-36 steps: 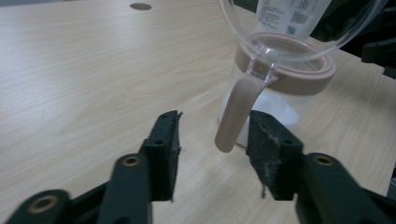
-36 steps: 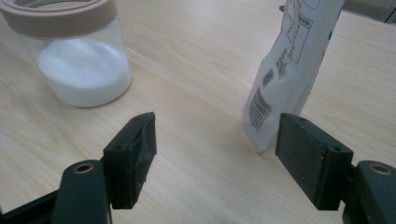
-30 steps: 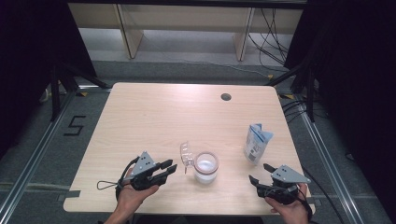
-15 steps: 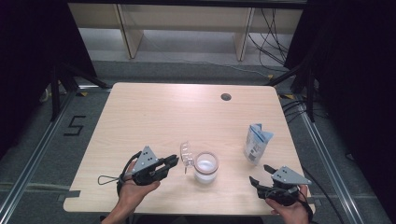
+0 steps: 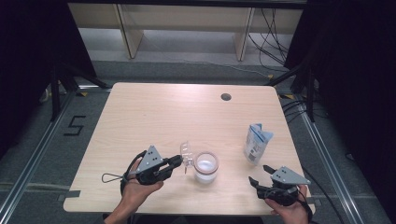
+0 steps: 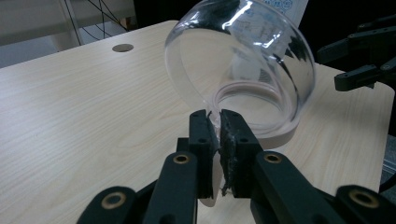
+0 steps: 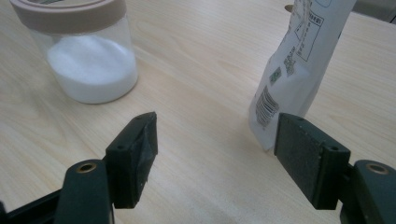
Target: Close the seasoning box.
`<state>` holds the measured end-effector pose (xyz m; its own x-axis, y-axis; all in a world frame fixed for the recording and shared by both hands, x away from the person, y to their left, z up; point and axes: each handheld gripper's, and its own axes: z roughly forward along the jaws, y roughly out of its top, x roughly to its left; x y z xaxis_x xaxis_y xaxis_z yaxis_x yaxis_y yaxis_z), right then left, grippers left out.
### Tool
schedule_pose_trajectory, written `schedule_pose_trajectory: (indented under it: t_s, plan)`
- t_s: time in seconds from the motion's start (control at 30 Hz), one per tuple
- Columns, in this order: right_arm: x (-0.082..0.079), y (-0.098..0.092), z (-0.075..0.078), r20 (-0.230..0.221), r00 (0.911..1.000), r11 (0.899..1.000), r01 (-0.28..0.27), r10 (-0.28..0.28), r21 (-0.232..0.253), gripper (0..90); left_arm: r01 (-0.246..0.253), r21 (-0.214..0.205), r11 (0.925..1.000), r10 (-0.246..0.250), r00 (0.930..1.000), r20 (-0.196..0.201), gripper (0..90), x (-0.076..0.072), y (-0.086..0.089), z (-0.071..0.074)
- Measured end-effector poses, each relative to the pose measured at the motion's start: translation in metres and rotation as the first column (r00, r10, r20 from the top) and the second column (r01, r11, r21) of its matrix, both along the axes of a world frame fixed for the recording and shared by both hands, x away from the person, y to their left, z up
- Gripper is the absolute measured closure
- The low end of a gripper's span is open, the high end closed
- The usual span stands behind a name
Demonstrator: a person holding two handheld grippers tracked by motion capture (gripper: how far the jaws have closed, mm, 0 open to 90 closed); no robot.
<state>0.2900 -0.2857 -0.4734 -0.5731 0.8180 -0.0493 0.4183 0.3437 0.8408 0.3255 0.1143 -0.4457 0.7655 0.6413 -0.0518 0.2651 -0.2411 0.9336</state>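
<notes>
Right now my left gripper [image 5: 180,161] is clamped on the rim tab of the clear lid [image 6: 238,60]; its jaws have just been closing, and the plastic edge sits pinched between the pads. That lid stands tilted up on its edge, touching the left side of the jar [image 5: 206,167], which sits near the front middle of the table [image 5: 154,112]. The jar has a tan collar and is partly filled with white powder [image 7: 91,70]. Through the lid, from my left gripper view, I can see the jar's collar and the printing of the pouch beyond it.

My right gripper [image 5: 261,176] rests at the near right corner with its jaws spread apart, nothing between them. Just beyond it stands a white pouch [image 5: 256,142], upright, close to the right-hand jaw in the right gripper view, though I cannot tell whether they touch. Bare tabletop lies between this gripper and the jar. Far back on the table is a round cable hole [image 5: 226,97], well apart from everything else.
</notes>
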Motion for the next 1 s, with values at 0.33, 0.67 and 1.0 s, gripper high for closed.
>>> schedule_pose_trajectory:
  t_s: [0.33,0.67,1.0]
  plan:
    - [0.0,0.0,0.0,0.003,1.0,1.0,-0.001,0.001,-0.003,31.4,0.007,-0.004,1.0,-0.007,0.9999,0.013,82.3,0.0,-0.005,0.003]
    - [0.001,0.0,-0.001,-0.002,0.9999,1.0,-0.014,0.014,-0.011,31.4,0.018,0.008,0.9998,-0.019,0.9994,0.028,81.9,0.0,-0.011,0.005]
    - [0.0,0.001,-0.001,-0.01,0.9999,1.0,-0.007,0.007,-0.007,31.4,0.036,0.02,0.9992,-0.037,0.9988,0.032,81.7,0.0,-0.015,0.005]
